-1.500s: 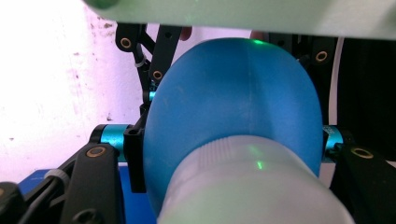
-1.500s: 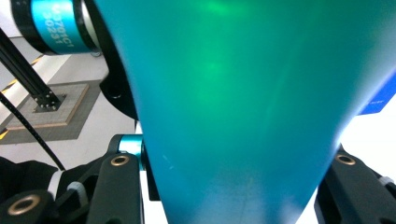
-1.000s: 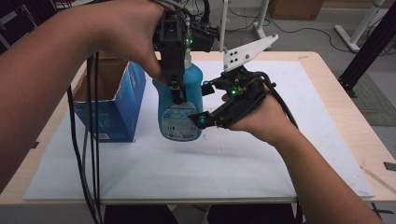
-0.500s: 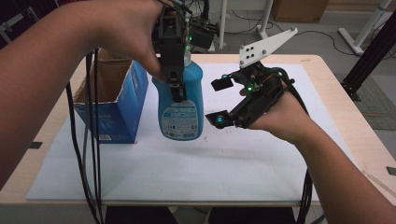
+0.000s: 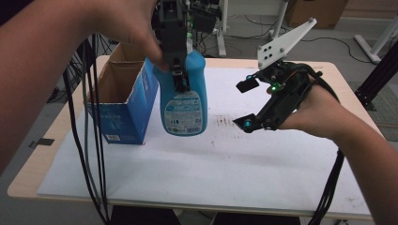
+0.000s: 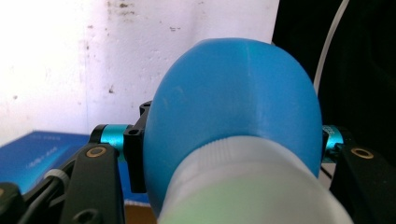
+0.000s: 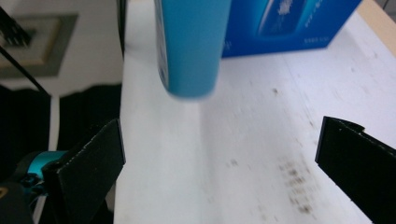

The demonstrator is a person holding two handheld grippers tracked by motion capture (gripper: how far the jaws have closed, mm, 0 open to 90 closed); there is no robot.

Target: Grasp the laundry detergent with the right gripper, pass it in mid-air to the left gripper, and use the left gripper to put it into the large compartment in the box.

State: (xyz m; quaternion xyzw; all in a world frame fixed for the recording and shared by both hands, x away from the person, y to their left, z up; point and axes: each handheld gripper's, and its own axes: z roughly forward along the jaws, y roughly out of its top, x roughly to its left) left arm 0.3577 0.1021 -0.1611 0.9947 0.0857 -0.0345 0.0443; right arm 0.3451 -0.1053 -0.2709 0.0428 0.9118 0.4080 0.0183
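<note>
Beside lifted bottle (image 5: 182,101), open box (image 5: 123,101)

High overhead, claw cameras close, bottle (image 5: 182,96) shared

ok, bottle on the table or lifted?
Lifted. The blue bottle hangs upright from the left gripper, its base clear of the white mat, beside the box.

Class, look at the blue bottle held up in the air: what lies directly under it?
Under the blue bottle, held by the left claw, lies the bare white sheet with dark specks. The open blue box stands beside it; its inside bottom is hidden.
</note>
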